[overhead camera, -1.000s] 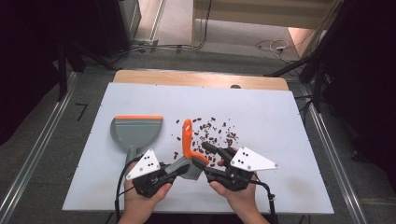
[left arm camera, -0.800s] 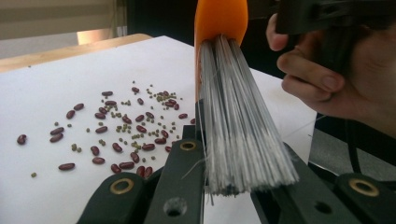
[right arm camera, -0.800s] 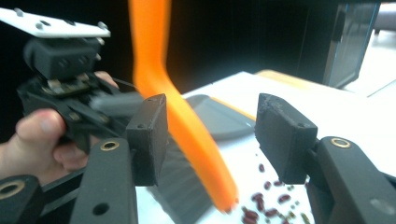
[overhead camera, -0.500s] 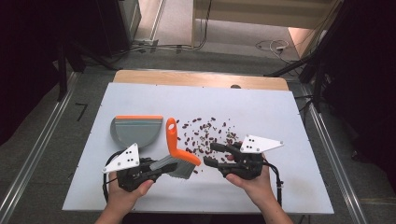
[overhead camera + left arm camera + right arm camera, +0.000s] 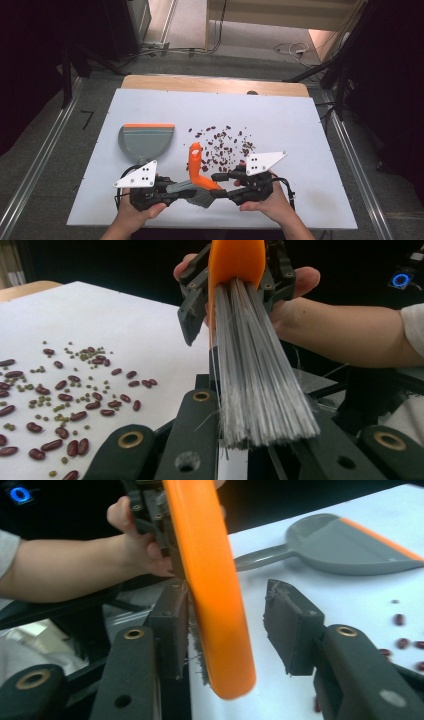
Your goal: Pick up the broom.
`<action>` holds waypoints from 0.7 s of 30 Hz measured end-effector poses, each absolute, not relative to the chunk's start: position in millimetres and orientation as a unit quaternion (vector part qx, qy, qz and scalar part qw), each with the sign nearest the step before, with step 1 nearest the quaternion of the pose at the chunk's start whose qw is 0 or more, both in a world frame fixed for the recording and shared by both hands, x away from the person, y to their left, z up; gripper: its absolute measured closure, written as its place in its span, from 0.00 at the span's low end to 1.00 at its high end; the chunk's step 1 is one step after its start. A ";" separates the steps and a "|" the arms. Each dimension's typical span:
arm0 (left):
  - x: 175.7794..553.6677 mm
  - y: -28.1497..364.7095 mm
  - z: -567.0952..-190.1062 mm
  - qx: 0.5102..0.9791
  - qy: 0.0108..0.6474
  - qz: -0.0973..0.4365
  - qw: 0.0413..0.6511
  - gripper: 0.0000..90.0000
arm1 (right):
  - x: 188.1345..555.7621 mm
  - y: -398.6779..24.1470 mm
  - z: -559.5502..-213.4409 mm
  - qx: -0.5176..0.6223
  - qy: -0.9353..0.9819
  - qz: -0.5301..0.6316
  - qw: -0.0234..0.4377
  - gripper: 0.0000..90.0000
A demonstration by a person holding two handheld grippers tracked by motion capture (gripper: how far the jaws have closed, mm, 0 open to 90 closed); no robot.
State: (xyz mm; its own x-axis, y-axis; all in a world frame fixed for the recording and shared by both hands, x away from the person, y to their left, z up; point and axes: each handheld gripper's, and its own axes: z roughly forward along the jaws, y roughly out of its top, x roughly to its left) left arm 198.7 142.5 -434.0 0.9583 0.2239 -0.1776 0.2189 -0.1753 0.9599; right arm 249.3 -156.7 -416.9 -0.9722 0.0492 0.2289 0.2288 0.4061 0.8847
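Note:
A hand brush with an orange handle (image 5: 196, 167) and grey bristles (image 5: 202, 197) is held above the white table's front edge. My left gripper (image 5: 187, 189) is shut on the bristles (image 5: 255, 380), which run up between its jaws (image 5: 255, 410). My right gripper (image 5: 217, 177) has just been closing around the handle (image 5: 215, 590). One pad (image 5: 172, 625) lies against the brush and the other pad (image 5: 290, 630) stands apart from it. A grey dustpan (image 5: 146, 141) with an orange lip lies flat to the left. Dark red and green beans (image 5: 222, 145) are scattered beyond the brush.
The white table top (image 5: 300, 115) has a wooden strip along its far edge. Beans (image 5: 65, 400) lie left of the brush in the left gripper view. The dustpan (image 5: 340, 547) sits beyond the handle in the right gripper view. Cables lie on the floor behind.
Half a second ago the left gripper held the brush off to the left, apart from the right gripper. Now the hands are together again and the right jaws straddle the handle.

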 end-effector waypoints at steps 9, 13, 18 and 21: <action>198.8 138.4 -434.9 0.771 0.130 -0.020 0.623 0.96 | 244.6 -146.1 -421.9 -0.052 -0.842 -0.522 0.127 0.67; 199.1 138.3 -434.9 0.771 0.127 -0.027 0.623 0.96 | 245.0 -146.5 -422.5 -0.048 -0.842 -0.521 0.133 0.73; 200.9 139.4 -436.1 0.769 0.128 -0.036 0.626 0.96 | 243.5 -146.0 -422.0 -0.042 -0.843 -0.519 0.132 0.76; 202.2 140.0 -437.7 0.764 0.134 -0.043 0.630 0.95 | 242.1 -144.8 -420.5 -0.047 -0.848 -0.512 0.128 0.76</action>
State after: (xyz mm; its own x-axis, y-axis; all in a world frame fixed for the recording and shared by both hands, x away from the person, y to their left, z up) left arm 202.2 140.0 -437.7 0.9602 0.1505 -0.2352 0.2596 -0.1704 0.9506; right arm 242.1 -144.8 -420.5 -0.9628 -0.0518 0.2653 0.2105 0.4719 0.8561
